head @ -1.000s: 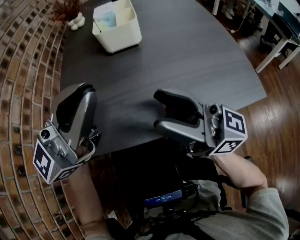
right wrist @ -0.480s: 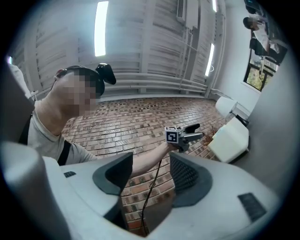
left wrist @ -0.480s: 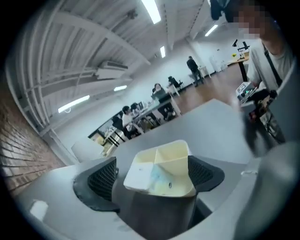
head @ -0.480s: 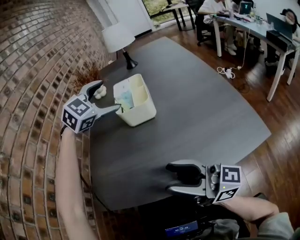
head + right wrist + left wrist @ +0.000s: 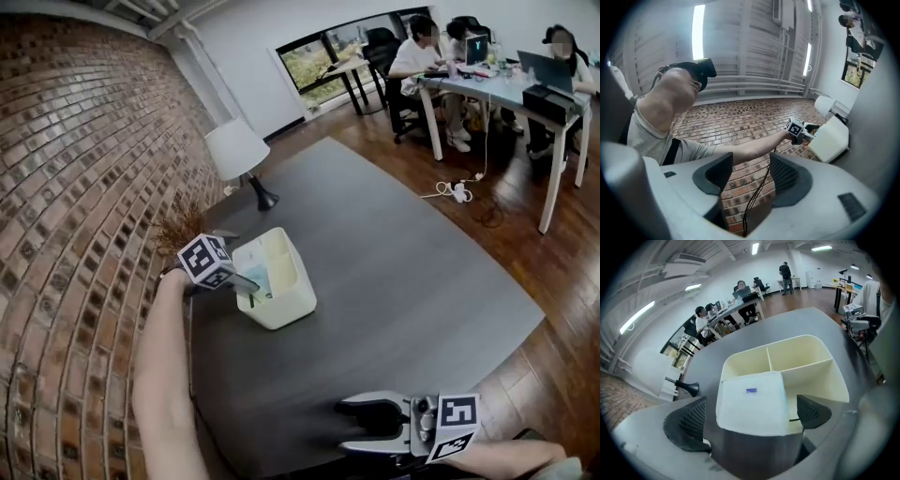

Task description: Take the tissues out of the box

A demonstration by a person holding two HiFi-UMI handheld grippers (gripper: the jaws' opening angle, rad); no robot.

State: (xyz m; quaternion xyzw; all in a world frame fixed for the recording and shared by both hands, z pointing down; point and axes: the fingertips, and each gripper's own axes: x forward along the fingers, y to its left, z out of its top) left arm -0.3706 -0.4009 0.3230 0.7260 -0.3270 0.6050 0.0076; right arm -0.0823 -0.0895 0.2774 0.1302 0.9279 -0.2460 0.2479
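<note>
A cream box (image 5: pixel 291 291) with divided compartments stands on the dark table (image 5: pixel 403 281) near the brick wall. A pale tissue pack (image 5: pixel 750 401) with a small blue label sits in the box's (image 5: pixel 811 362) near compartment. My left gripper (image 5: pixel 236 265) is at the box's left rim. Its jaws are opening and stand wide, one on each side of the tissue pack, with neither pad pressing on it. My right gripper (image 5: pixel 354 427) hovers at the table's front edge, open and empty. In the right gripper view the gripper (image 5: pixel 752 176) faces the person and the wall, with the box (image 5: pixel 832 138) far off.
A white table lamp (image 5: pixel 239 155) and a dried plant (image 5: pixel 178 230) stand behind the box by the brick wall (image 5: pixel 84 234). People sit at desks (image 5: pixel 506 89) at the far right. A power strip (image 5: pixel 457 192) lies on the wooden floor.
My left gripper has travelled from the table's front edge up to the box, and its jaws have opened. The head view has tilted up. The right gripper stays near the front edge.
</note>
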